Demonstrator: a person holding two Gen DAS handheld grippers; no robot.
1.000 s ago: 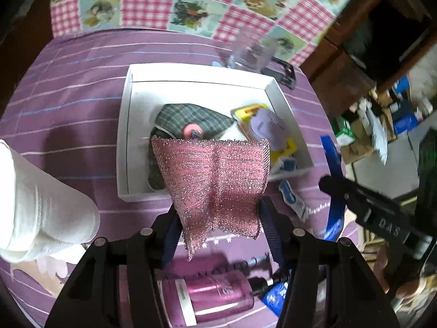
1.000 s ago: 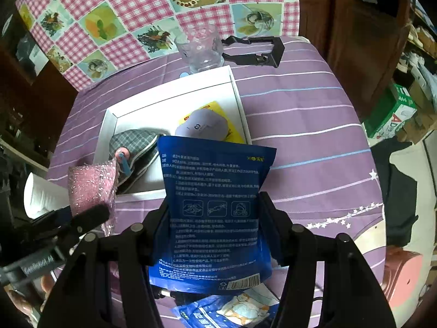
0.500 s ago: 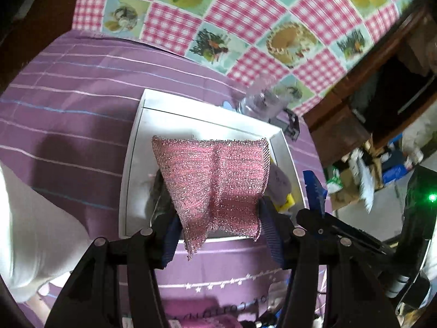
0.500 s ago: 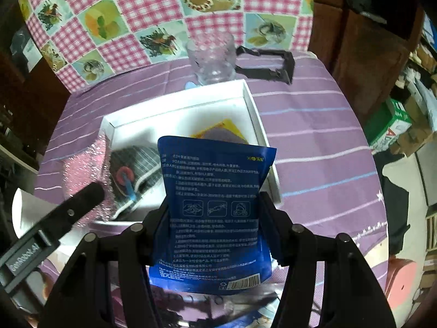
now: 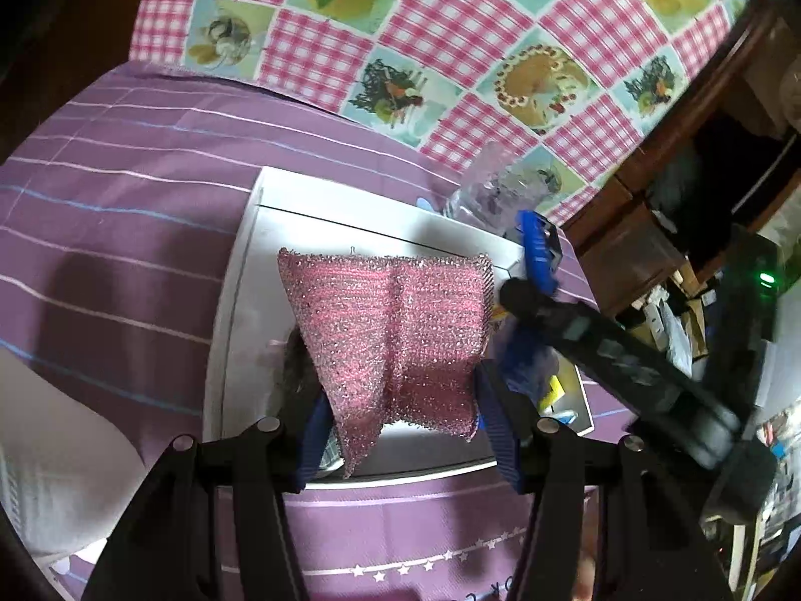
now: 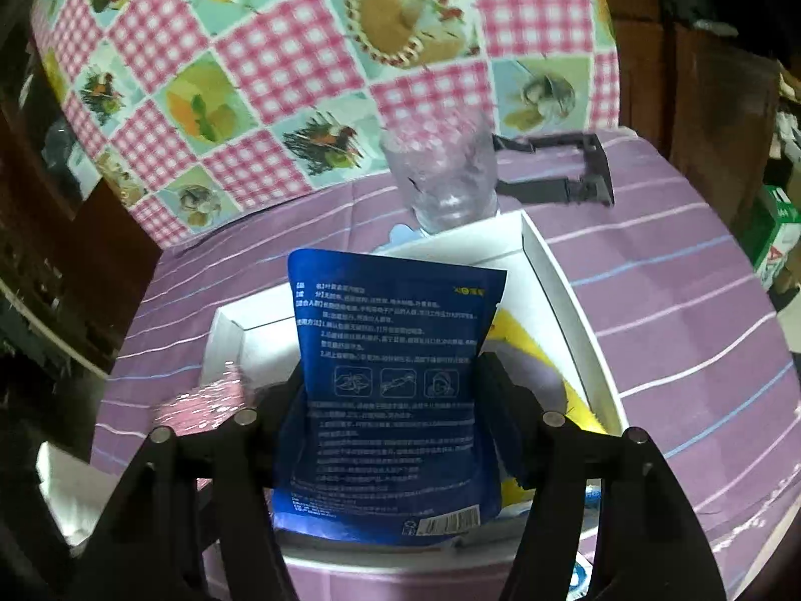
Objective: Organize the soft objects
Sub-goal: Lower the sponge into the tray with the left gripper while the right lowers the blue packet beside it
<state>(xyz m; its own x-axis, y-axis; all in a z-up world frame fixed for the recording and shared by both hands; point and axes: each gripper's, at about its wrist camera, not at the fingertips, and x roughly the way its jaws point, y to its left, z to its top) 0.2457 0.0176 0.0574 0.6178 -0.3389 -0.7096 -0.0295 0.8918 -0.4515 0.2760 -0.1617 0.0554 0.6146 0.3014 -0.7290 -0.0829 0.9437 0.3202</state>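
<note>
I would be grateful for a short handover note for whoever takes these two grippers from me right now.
Left gripper: shut on the pink scouring cloth, held over the white tray.
Right gripper: blue pouch between its jaws, which have just been opening; it hangs over the tray's right half.
Done: a plaid cloth and a yellow pack lie in the tray.
Left: set down both items, then any soft things outside the tray.

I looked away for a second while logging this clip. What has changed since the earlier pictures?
Both grippers have carried their loads forward over the white tray. The left gripper holds the pink glittery cloth as before. The right gripper has just been opening, with the blue packet still between its fingers. The tray, its contents and the clear glass behind it stayed put.
</note>
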